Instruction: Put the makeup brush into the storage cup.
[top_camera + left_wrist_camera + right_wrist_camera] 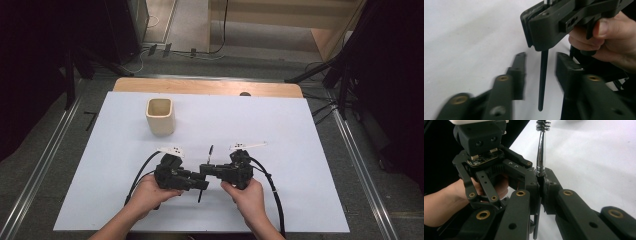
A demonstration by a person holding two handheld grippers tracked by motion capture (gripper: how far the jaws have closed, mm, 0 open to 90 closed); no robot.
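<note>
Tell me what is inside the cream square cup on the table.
The cream square cup stands upright and open-topped; the visible upper inside walls look bare. Its bottom is hidden by the near wall, so contents there cannot be ruled out.

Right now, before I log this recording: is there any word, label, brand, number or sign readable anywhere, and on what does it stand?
None can be read.
Cream square-mouthed cup: plain, no print.
White sheet covering the wooden table: blank.
Thin black-handled bottle brush with a metal stem: no marking.
Right gripper and left gripper: bare black parts, no lettering; the small circuit board on the left one carries nothing legible.
</note>
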